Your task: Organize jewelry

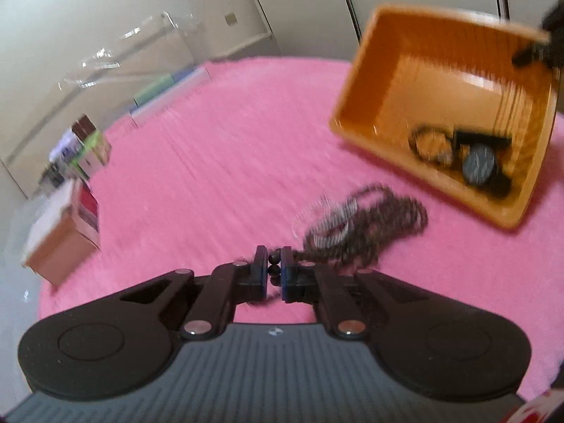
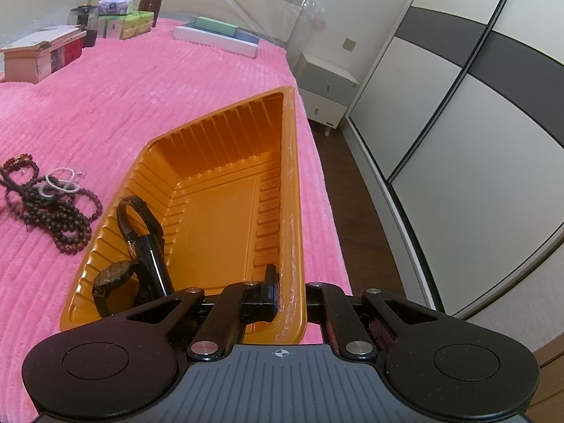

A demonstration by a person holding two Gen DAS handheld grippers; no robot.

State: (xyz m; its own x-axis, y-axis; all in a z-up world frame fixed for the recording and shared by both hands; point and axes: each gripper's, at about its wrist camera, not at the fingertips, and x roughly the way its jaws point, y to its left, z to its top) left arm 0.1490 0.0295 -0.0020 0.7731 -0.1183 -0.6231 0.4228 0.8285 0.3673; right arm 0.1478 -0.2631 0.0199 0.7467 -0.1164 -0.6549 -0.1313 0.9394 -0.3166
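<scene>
My left gripper (image 1: pixel 273 275) is shut on a strand of dark beads (image 1: pixel 273 270), which trails back to the heap of bead bracelets (image 1: pixel 373 222) on the pink bedspread. A thin silver bracelet (image 2: pixel 60 183) lies on that heap (image 2: pixel 60 211). The orange plastic tray (image 1: pixel 423 70) stands to the right, tipped, with a black round-faced watch (image 1: pixel 477 167) in its low corner. My right gripper (image 2: pixel 287 296) is shut on the tray's near rim (image 2: pixel 294 176). A watch (image 2: pixel 112 278) and another black strap (image 2: pixel 141 218) rest against the tray's left wall.
Boxes (image 2: pixel 38 53) and cartons (image 2: pixel 127 24) line the bed's far left. Flat books (image 2: pixel 218 37) lie at the far end under clear plastic. The bed edge drops off right of the tray to a wood floor, a white nightstand (image 2: pixel 324 88) and a wardrobe (image 2: pixel 458 105).
</scene>
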